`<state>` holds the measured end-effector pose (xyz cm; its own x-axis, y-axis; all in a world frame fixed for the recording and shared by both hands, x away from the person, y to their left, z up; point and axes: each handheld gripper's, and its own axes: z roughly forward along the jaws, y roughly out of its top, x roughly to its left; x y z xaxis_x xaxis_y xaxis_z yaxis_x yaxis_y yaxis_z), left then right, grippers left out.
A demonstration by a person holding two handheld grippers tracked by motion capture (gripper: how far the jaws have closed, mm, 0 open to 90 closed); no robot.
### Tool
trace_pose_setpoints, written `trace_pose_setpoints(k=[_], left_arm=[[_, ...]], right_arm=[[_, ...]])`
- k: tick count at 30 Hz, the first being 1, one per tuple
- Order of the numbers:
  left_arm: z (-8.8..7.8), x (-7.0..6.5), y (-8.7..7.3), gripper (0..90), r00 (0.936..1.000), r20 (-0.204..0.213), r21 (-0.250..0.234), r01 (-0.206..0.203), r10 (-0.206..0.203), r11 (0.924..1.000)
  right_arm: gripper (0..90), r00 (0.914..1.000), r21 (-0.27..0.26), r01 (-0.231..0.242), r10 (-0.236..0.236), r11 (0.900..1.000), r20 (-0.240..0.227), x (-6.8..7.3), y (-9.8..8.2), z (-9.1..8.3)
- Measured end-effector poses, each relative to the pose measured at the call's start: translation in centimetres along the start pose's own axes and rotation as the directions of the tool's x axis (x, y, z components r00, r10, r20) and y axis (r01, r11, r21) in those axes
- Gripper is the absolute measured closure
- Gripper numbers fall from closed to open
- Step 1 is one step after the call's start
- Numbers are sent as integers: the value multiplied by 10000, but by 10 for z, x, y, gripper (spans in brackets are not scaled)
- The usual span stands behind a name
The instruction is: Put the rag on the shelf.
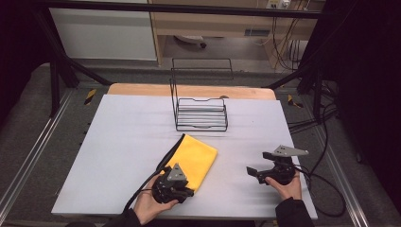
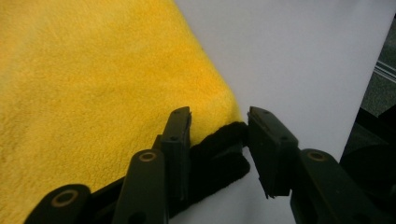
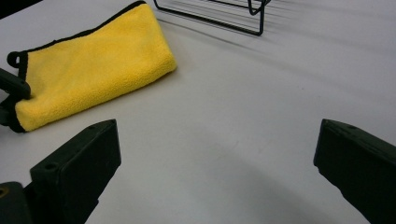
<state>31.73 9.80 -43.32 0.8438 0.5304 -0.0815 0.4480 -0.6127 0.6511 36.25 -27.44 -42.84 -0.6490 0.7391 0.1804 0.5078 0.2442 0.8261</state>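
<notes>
**Yellow cloth corner between the left tongs**

Nearest the camera, at the near edge of the white counter (image 1: 118, 142), the left tongs (image 2: 219, 135) are seen set over the near corner of a folded yellow microfibre cloth (image 1: 193, 158). Its black-trimmed corner lies between the jaws; one jaw rests on the cloth, while a gap remains at the other, so the corner is not yet clamped. To the right, well apart from the cloth, the right tongs (image 3: 215, 158) are held wide apart over bare counter. Beyond the cloth, a black wire rack (image 1: 201, 113) stands upright near the far edge.
</notes>
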Motion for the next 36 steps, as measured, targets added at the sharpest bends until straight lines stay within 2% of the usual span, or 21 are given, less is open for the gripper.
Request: trace_pose_setpoints(k=[3,4,6,10,12,15,16,21,25,28,29,30,31,33,36], left_arm=[[5,-2,1,670,9999,-101,-3,-5,5,10000],[5,-1,1,721,9999,-98,24,43,-43,10000],[6,-1,2,750,9998,-83,43,174,-173,9998],[6,0,3,827,9998,-62,105,170,-170,9998],[5,1,4,833,9998,40,62,201,-201,9998],[6,0,7,844,9986,377,-311,384,-372,9988],[8,-4,13,845,9977,576,-494,390,-362,9980],[17,-18,28,844,9970,736,-840,296,-234,9960],[30,-24,34,835,9972,701,-612,299,-256,9977],[33,-23,33,788,9959,859,-578,324,-273,9978],[31,-22,33,742,9951,949,-658,341,-278,9972],[28,-20,32,608,9953,929,-726,340,-272,9968],[24,-19,32,608,9953,922,-752,377,-307,9965],[14,-13,31,483,9970,731,-817,303,-243,9962],[-4,-1,26,381,9983,461,-1043,416,-370,9937]], right_arm=[[13,10000,46,-13,14,10000,-28,1,0,1],[13,10000,50,-1,2,10000,-21,1,0,1],[13,10000,32,24,-24,10000,-17,1,0,1],[14,10000,66,23,-23,10000,-43,1,0,2],[15,10000,59,15,-15,10000,-52,1,0,2],[16,10000,45,-16,16,10000,-48,1,1,1],[17,10000,21,-55,55,10000,-61,1,1,1],[17,10000,12,-64,64,10000,-64,2,1,1],[27,10000,-17,-59,58,10000,-75,2,2,1],[37,9999,69,-113,113,9999,-72,4,3,2],[48,9999,22,-117,117,9999,-111,5,3,2],[61,9997,64,-163,164,9998,-197,7,5,4],[61,9997,64,-163,164,9998,-197,7,5,4],[79,9995,107,-209,211,9997,-250,12,7,5],[103,9994,259,-185,192,9995,-291,20,10,9]])
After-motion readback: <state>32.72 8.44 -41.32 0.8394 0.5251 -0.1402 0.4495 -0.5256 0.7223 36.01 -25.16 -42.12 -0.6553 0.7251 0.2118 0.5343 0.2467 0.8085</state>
